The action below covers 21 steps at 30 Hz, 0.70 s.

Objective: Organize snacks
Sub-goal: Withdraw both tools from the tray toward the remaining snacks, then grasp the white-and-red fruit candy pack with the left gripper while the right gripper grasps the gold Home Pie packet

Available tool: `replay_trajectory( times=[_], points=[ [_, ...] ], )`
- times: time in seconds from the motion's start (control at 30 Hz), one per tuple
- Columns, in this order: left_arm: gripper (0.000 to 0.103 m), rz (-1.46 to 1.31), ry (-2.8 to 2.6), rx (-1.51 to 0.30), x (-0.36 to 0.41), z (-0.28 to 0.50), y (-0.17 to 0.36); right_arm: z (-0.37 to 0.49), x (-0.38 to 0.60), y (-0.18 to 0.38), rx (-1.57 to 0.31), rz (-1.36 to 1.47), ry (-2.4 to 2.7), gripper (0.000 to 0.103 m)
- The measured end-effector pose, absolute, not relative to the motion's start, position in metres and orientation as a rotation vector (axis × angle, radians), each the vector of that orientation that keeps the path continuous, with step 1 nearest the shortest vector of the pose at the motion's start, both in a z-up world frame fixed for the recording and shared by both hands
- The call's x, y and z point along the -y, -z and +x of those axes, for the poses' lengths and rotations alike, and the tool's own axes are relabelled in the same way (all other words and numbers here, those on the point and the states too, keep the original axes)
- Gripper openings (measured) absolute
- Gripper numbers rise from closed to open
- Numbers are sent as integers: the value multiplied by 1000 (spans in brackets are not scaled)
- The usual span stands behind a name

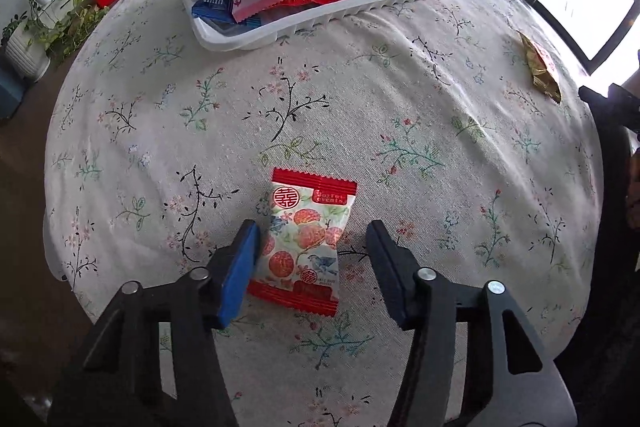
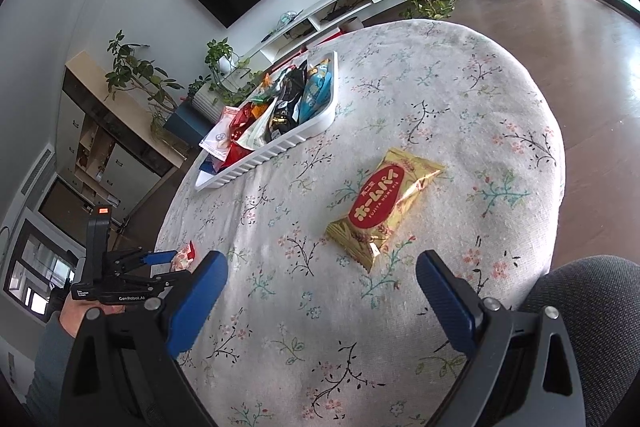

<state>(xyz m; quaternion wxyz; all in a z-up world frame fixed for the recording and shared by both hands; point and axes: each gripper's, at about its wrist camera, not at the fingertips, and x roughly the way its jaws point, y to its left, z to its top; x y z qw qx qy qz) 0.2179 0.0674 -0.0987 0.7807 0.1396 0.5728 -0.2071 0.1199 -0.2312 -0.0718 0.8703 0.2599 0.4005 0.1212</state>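
Round table (image 1: pixel 400 39) under floral cloth, filling both views. White tray (image 1: pixel 280 29) at top centre of the left wrist view, heaped with packets in red, pink, blue, black; same tray at centre left in the right wrist view, well apart from both loose snacks.

Gold packet (image 2: pixel 384 209) with red oval label, centre of the right wrist view, flat on the cloth, ahead of the right gripper (image 2: pixel 322 279). Jaws spread wide, nothing between them, no contact with the packet.

Red-and-white packet (image 1: pixel 308 239) with round pastry print, lower centre of the left wrist view, flat on the cloth, long axis running up the frame. Left gripper (image 1: pixel 314 239) straddling it, pointing steeply down. Left blue pad just beside or perhaps grazing the packet's edge; hard to tell under the fisheye warp. Right pad clearly apart, bare cloth showing in the gap. Not gripped yet. Left gripper also visible small at lower left of the right wrist view, a hand behind it.

Step in hand, by judgement: pinch on the red-and-white packet, then carry to the tray.
- Centre over the packet before closing, else a one-sided shove across the cloth.
- Keep fingertips low, near the cloth, to catch the thin body and not only the crimped seam.
- Close gently; likely crushable contents.
- Lift straight up before any sideways travel.
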Motion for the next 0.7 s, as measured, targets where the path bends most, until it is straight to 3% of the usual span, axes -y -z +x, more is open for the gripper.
replay_trajectory(
  times=[0.13, 0.43, 0.7],
  points=[
    [34, 301, 444, -1236, -67, 217, 97, 121, 232, 71, -848, 536, -249, 97],
    [32, 292, 453, -1219, -48, 200, 92, 129, 242, 69, -885, 541, -197, 97],
    [32, 173, 555, -1091, -4, 162, 59, 143, 246, 71, -963, 506, -146, 95]
  ],
)
